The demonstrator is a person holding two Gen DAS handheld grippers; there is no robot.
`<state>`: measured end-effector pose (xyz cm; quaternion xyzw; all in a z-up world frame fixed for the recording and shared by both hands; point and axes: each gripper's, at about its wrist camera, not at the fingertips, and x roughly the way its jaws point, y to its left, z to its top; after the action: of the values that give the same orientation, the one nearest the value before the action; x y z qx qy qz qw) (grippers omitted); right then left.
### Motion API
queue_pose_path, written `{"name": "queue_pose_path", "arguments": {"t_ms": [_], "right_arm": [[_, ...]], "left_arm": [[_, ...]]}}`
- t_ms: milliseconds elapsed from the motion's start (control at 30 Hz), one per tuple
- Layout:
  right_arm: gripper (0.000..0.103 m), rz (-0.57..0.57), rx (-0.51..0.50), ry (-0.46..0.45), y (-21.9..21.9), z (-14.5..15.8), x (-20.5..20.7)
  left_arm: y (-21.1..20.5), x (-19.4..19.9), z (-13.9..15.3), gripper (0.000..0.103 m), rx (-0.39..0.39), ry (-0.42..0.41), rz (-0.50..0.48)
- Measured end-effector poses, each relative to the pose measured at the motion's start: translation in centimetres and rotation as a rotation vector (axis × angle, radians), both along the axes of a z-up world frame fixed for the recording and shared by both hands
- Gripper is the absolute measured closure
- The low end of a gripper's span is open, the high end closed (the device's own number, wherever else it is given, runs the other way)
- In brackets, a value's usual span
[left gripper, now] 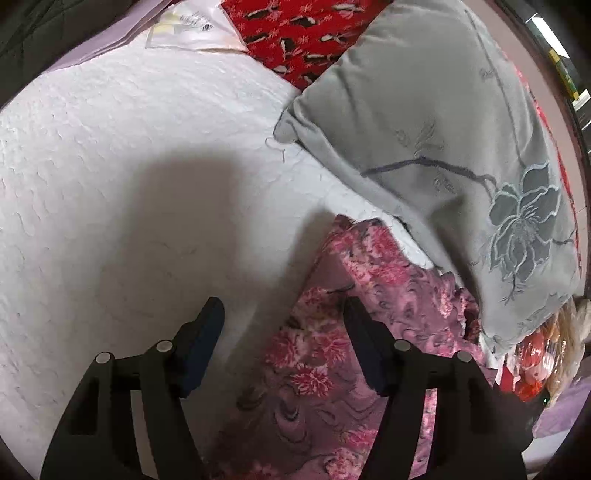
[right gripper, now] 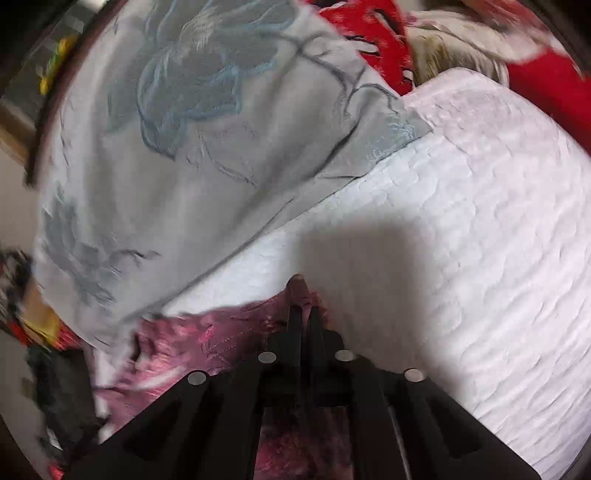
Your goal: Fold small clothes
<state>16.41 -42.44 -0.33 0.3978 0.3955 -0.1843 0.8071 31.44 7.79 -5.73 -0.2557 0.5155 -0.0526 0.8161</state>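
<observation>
A small pink floral garment of fleecy cloth lies crumpled on the white quilted bed cover, spreading beneath and ahead of the left hand-held gripper. The jaws of that gripper stand well apart: its right finger hangs over the cloth, its left finger over bare bed cover, and nothing is gripped between them. In the right wrist view the same garment extends to the left of the right hand-held gripper, whose jaws are drawn nearly together and pinch a corner of the cloth, a small tip of fabric protruding just beyond the fingertips. This view is blurred, so finer detail of the pinch cannot be told. Ahead and to the right of the left gripper lies a grey pillow embroidered with a dark flower, its lower edge overlapping the garment's far side. Beyond the pillow shows a red patterned cloth, and farther left a white plastic package with a printed label.
</observation>
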Motion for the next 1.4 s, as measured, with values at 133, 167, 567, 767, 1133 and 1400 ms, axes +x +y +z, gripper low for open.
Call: {"name": "queue_pose_path", "arguments": {"t_ms": [133, 167, 567, 767, 1133, 1400], "right_arm": [[0.057, 0.005, -0.004, -0.052, 0.2, 1.0, -0.8], [0.054, 0.011, -0.02, -0.031, 0.4, 1.0, -0.7], [0.101, 0.005, -0.125, -0.15, 1.8, 4.1, -0.3], [0.094, -0.033, -0.101, 0.096, 1.1, 0.8, -0.1], [0.06, 0.647, -0.168, -0.065, 17.8, 5.4, 8.2], [0.058, 0.956, -0.461, 0.167, 25.7, 0.6, 11.5]], "left_arm": [[-0.4, -0.1, 0.2, 0.036, -0.026, 0.0, -0.04], [-0.6, 0.1, -0.1, 0.036, -0.036, 0.012, -0.054], [-0.8, -0.5, 0.0, 0.095, -0.008, -0.054, -0.02], [1.6, -0.2, -0.5, 0.095, -0.049, -0.011, 0.065], [0.8, -0.2, 1.6, 0.066, -0.062, 0.009, -0.019], [1.9, -0.1, 1.8, 0.06, -0.05, 0.04, -0.016]]}}
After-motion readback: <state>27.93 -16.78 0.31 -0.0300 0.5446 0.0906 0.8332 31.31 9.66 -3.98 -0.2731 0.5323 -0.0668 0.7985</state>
